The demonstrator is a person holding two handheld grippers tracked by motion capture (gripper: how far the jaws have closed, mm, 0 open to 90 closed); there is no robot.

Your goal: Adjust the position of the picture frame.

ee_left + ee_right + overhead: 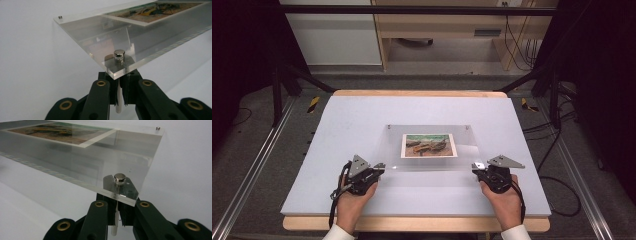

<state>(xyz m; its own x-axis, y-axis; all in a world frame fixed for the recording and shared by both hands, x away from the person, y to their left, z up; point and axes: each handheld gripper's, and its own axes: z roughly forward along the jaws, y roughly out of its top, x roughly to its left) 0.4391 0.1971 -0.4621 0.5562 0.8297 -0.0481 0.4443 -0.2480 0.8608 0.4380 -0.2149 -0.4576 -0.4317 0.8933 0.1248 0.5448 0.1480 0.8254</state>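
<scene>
A clear acrylic picture frame (428, 147) with a landscape print (429, 145) in its middle lies across the white table sheet. My left gripper (381, 166) is at its near left corner and my right gripper (477, 167) at its near right corner. In the left gripper view the jaws (120, 87) are shut on a thin white post (119, 102) under the corner, and a silver stud (119, 55) sits on top. The right gripper view shows the same: jaws (115, 210) shut on a white post (114, 225) below a silver stud (119, 178). The near edge stands off the sheet.
The white sheet (337, 130) covers a wooden table with bare room all around the frame. Small studs mark the frame's far corners (389, 127). Black metal struts (292, 75) and cables (557, 145) lie off the table's sides; a wooden desk (437, 30) stands behind.
</scene>
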